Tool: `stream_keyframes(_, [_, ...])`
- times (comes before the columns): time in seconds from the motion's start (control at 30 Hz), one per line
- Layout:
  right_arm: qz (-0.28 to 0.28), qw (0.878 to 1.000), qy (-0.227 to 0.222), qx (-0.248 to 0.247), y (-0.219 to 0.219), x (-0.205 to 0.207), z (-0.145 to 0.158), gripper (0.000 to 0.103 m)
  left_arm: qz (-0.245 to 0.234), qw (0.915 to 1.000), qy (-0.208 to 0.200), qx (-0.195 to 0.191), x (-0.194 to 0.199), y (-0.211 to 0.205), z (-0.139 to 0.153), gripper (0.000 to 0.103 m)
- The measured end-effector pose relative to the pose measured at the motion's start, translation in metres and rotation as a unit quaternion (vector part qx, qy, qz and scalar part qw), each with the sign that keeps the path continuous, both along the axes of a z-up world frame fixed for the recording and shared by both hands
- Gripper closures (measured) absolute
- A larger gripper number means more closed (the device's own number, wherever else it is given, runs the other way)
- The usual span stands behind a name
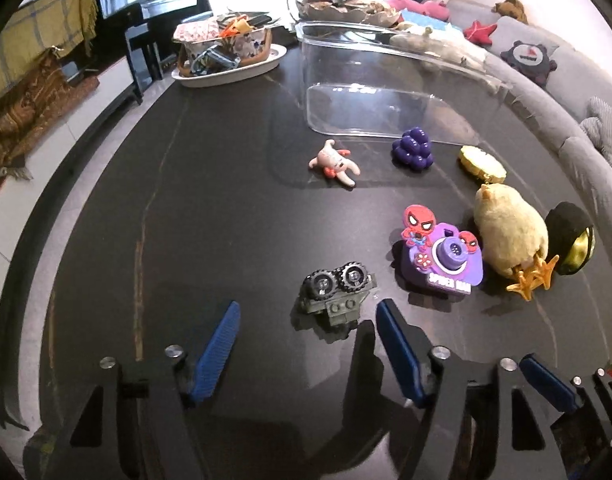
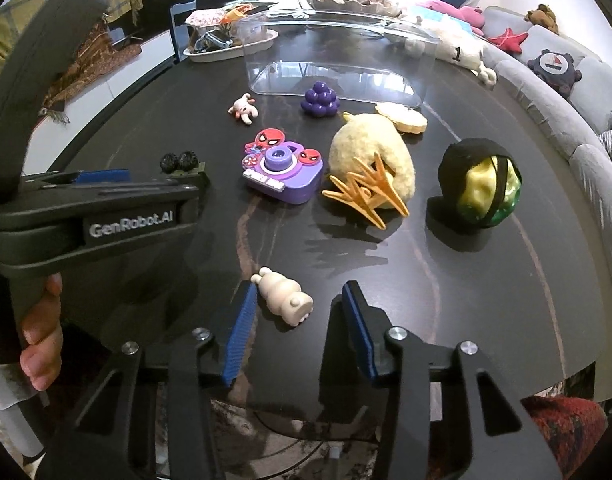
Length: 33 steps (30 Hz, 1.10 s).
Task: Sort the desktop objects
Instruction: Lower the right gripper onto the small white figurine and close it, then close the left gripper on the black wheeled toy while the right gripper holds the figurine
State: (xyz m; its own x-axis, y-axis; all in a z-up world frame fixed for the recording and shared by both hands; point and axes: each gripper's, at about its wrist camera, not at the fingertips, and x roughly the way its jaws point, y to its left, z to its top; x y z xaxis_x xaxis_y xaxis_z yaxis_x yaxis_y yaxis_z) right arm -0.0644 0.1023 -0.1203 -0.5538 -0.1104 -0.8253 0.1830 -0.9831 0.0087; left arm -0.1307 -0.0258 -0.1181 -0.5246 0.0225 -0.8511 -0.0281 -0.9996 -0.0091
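Observation:
In the left wrist view a small dark toy vehicle (image 1: 338,292) with two knobby wheels lies on the black table (image 1: 186,220). It sits between the blue fingers of my left gripper (image 1: 309,307), nearer the right one, and the pads do not press on it. A cream figurine (image 2: 284,300) lies between the fingers of my right gripper (image 2: 299,290); the left pad is right beside it and the right pad stands apart. A clear plastic bin (image 1: 370,80) stands at the back of the table, with nothing visible inside.
A purple Spider-Man toy camera (image 2: 284,168), yellow chick plush (image 2: 370,160), black-and-gold ball (image 2: 482,184), purple grapes (image 2: 320,100), pink figurine (image 2: 244,109) and flat yellow piece (image 2: 402,118) lie mid-table. A cluttered white dish (image 1: 230,68) sits far left. A grey sofa (image 1: 566,92) curves along the right.

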Motion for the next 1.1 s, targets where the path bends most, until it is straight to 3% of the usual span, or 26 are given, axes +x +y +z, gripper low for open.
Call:
stream_keyframes(0.2, [0.004,1.0,0.003,0.005,-0.002,-0.002,-0.003,0.065,0.004,1.0,-0.001,-0.003,-0.003,0.001,-0.003,0.045])
stream_keyframes(0.4, [0.016,1.0,0.011,0.01,-0.007,-0.002,-0.003,0.083,0.003,0.9999,0.003,-0.011,-0.003,0.006,-0.006,0.049])
stream_keyframes(0.47, [0.014,1.0,0.01,0.007,-0.006,-0.002,-0.002,0.083,0.002,1.0,0.003,-0.007,-0.002,0.006,-0.006,0.054])
stream_keyframes(0.53, [0.011,1.0,0.009,0.006,-0.005,-0.003,-0.002,0.083,0.001,1.0,0.002,-0.004,-0.001,0.007,-0.005,0.07])
stream_keyframes(0.57, [0.009,1.0,0.009,0.009,-0.005,-0.003,-0.001,0.083,0.0,1.0,-0.001,0.0,0.0,0.007,-0.003,0.073])
stream_keyframes(0.87, [0.0,1.0,0.022,-0.002,0.001,-0.002,0.014,0.084,-0.009,0.999,0.022,0.037,0.012,-0.002,0.019,0.073])
stream_keyframes(1.1, [-0.007,1.0,0.025,-0.009,0.003,-0.002,0.019,0.084,-0.002,0.9979,0.011,0.063,0.017,-0.016,0.02,0.078])
